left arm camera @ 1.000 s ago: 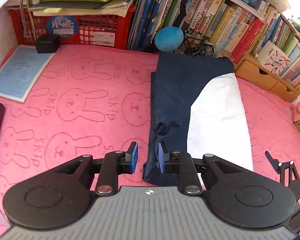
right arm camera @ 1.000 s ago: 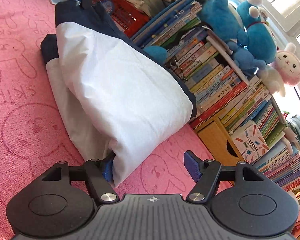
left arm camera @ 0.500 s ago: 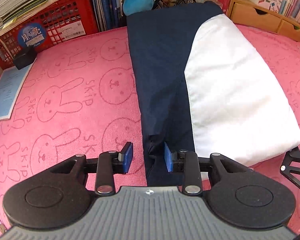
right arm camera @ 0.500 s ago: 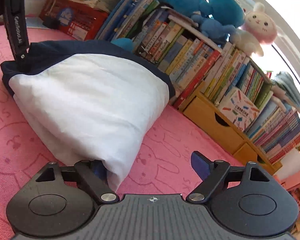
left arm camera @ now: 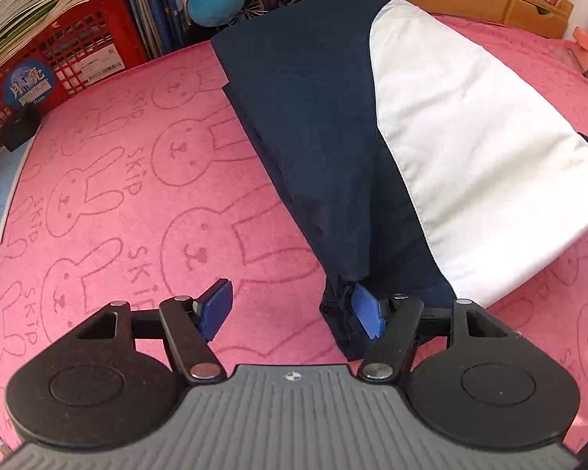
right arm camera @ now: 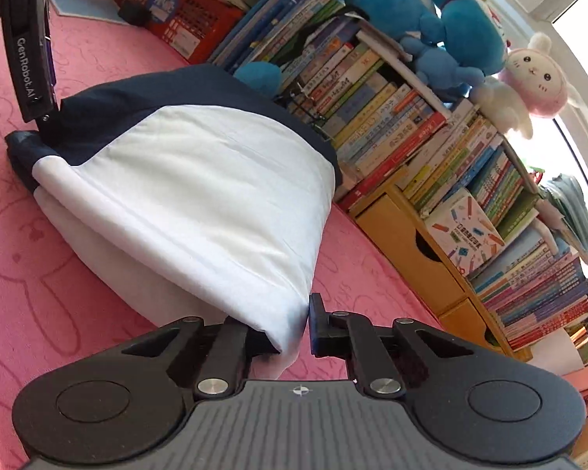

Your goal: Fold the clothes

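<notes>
You are working a navy-and-white garment point(left arm camera: 372, 125) that is lying half-folded on the pink bunny towel point(left arm camera: 137, 196), its long axis running from your left gripper point(left arm camera: 294, 309) up toward one o'clock, where the far end is nearly touching the bookshelf point(right arm camera: 431, 149). In the left wrist view the left gripper is standing wide: its right pad is tucked against the navy near corner at about five o'clock of the cloth, its left pad is out over bare towel, so nothing is being pinched. Its jaws have just been opening, and the navy corner is lying between them without being squeezed. Your right gripper point(right arm camera: 294, 325) is clamping the white near corner – in its own view the cloth is bulging up toward eleven o'clock from the pads, which have just been closing onto that fold. So the right hand is the one gripping, and the next fold, as I judge it, is turning on carrying that near edge along the long axis toward the far end – the left corner is needing a fresh pinch first. Against the earlier frames, the left jaws were narrow around the navy edge and the right ones were gaping beside the white corner; the garment is now filling more of the left view
</notes>
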Tool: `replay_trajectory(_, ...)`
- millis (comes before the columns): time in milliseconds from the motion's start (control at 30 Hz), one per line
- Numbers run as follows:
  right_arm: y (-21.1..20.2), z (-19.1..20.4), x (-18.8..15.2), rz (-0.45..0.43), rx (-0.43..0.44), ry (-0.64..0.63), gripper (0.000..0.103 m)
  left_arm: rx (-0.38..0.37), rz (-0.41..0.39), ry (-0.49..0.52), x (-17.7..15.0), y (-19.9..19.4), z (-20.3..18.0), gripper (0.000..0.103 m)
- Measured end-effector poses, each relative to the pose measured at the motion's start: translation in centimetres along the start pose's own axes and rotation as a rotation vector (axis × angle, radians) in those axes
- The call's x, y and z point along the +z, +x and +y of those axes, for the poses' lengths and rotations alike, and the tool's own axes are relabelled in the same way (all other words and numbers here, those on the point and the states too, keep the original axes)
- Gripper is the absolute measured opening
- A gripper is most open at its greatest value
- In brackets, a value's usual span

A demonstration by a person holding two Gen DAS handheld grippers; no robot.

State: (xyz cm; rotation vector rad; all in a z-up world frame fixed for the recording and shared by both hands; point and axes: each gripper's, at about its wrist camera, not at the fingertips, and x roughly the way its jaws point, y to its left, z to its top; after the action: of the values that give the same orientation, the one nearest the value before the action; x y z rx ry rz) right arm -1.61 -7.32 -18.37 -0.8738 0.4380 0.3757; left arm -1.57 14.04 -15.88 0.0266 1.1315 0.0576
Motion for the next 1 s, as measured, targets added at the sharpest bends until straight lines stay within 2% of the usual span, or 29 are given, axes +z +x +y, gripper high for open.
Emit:
replay_trajectory(100, -1.5, 1.7, -3.3, 0.048, 0.058, -0.128, 0.017, -0.031, 0.012, -0.034, -1.0, 0.0, -0.6, 0.067)
replay_trajectory(167, -2.6, 2.4, -4.5, 0.061, 0.155, -0.166, 0.023, -0.031, 0.011, -0.065, -1.2, 0.0, -0.4, 0.067)
replay_trajectory(233, -3.7, 1.2, -3.6, 0.090, 0.213, -0.089, 0.035, -0.035, 0.008, -0.075, -1.3, 0.0, -0.2, 0.068)
replay_trajectory(267, -4.2, 0.4, -3.0, 0.105, 0.239, -0.044, 0.055, -0.035, 0.004, -0.077, -1.3, 0.0, -0.1, 0.069)
replay_trajectory(300, -4.8, -0.6, -2.2, 0.111, 0.275, 0.012, 0.069, -0.039, 0.000, -0.081, -1.4, 0.0, 0.1, 0.070)
replay_trajectory(367, -5.9, -2.8, -0.5, 0.116, 0.352, 0.130, 0.070, -0.050, -0.008, -0.093, -1.7, 0.1, 0.5, 0.072)
replay_trajectory(433, -7.0, -5.0, 1.1, 0.120, 0.428, 0.249, 0.065, -0.058, -0.014, -0.106, -1.9, 0.1, 0.7, 0.074)
replay_trajectory(500, -5.9, -5.9, 3.6, 0.130, 0.448, 0.327, 0.039, -0.062, -0.020, -0.112, -2.2, 0.0, 0.7, 0.074)
replay_trajectory(533, -4.5, -5.9, 4.7, 0.144, 0.465, 0.368, 0.032, -0.060, -0.025, -0.112, -2.4, 0.0, 0.7, 0.074)
replay_trajectory(567, -2.3, -5.6, 5.9, 0.162, 0.473, 0.424, 0.019, -0.058, -0.028, -0.110, -2.6, -0.1, 0.6, 0.075)
replay_trajectory(600, 0.2, -5.0, 7.1, 0.174, 0.469, 0.468, 0.014, -0.054, -0.031, -0.106, -2.8, -0.1, 0.6, 0.076)
replay_trajectory(700, 7.6, -2.2, 11.5, 0.188, 0.442, 0.472, 0.008, -0.043, -0.040, -0.097, -3.4, -0.2, 0.5, 0.078)
replay_trajectory(800, 13.1, 0.4, 16.1, 0.171, 0.461, 0.377, 0.008, -0.040, -0.058, -0.098, -4.0, -0.3, 0.8, 0.080)
replay_trajectory(967, 17.6, 3.6, 19.9, 0.122, 0.501, 0.210, 0.005, -0.032, -0.082, -0.101, -4.6, -0.4, 0.9, 0.083)
replay_trajectory(1000, 18.2, 3.6, 20.5, 0.122, 0.512, 0.210, 0.005, -0.031, -0.085, -0.102, -4.6, -0.4, 0.9, 0.084)
